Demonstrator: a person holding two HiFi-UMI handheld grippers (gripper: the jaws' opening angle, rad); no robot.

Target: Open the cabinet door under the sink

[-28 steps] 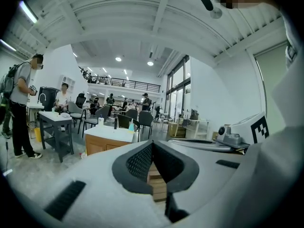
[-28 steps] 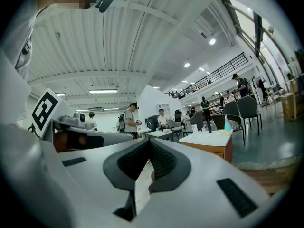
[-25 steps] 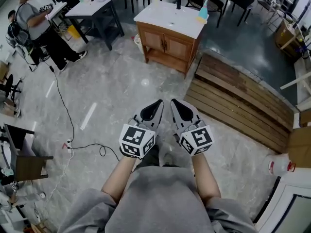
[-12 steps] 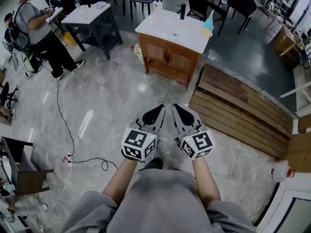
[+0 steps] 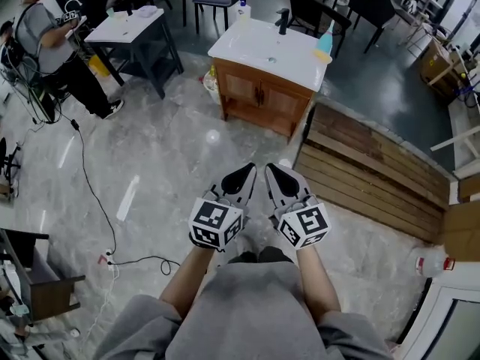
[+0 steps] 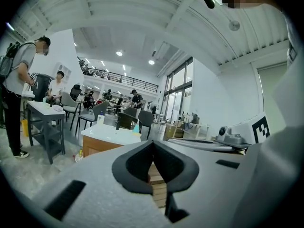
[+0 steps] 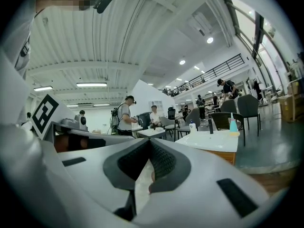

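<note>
The sink cabinet (image 5: 259,96) is brown wood with two shut doors under a white top (image 5: 262,47), standing well ahead of me on the grey floor. Both grippers are held side by side in front of my body, far short of it. My left gripper (image 5: 240,177) and right gripper (image 5: 277,177) point toward the cabinet, jaws closed with nothing between them. In the left gripper view the cabinet (image 6: 97,145) shows beyond the left gripper (image 6: 153,145). In the right gripper view its white top (image 7: 213,139) lies right of the right gripper (image 7: 149,145).
A slatted wooden platform (image 5: 367,163) lies right of the cabinet. A dark table (image 5: 131,28) and a person (image 5: 45,43) are at the far left. A black cable (image 5: 90,186) runs over the floor. A faucet (image 5: 283,19) and blue bottle (image 5: 324,43) stand on the top.
The cabinet has slid lower and nearer in the head view as I moved toward it. Both grippers stay shut in the same pose.
</note>
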